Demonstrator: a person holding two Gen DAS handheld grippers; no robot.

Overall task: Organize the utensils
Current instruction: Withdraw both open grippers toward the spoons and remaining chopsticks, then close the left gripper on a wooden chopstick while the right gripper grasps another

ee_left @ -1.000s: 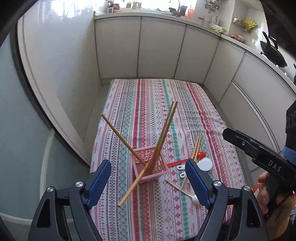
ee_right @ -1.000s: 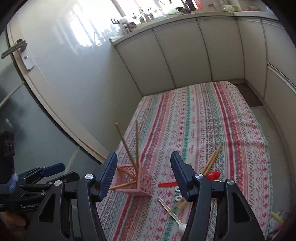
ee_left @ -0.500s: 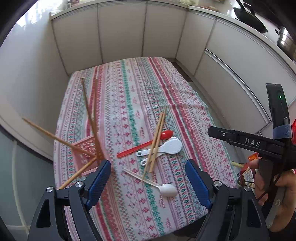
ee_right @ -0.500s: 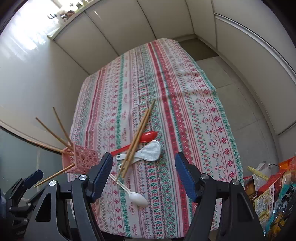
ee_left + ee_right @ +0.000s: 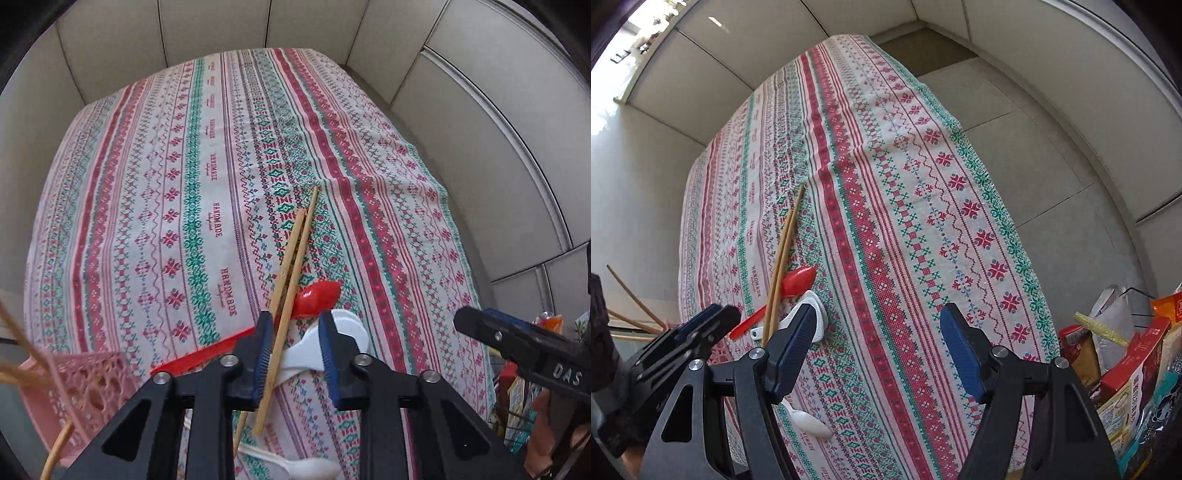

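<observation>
Left wrist view: the left tool (image 5: 295, 354) is closing around the chopstick pair (image 5: 291, 258), which lies over the red spoon (image 5: 316, 295) and the white spoon (image 5: 332, 343) on the cloth-covered surface (image 5: 166, 184). One stick sits against the left pad; the other pad is not yet on it, so nothing is clamped. The pink basket (image 5: 88, 384) stands left of the chopsticks. I judge the sticks could roll or split, leaving only one caught, or a spoon could get pinched.

Right wrist view: the right tool (image 5: 879, 350) is spread wide over bare cloth, right of the chopsticks, holding nothing. Only here do the snack packets (image 5: 1126, 369) beyond the surface's right edge show clearly.
</observation>
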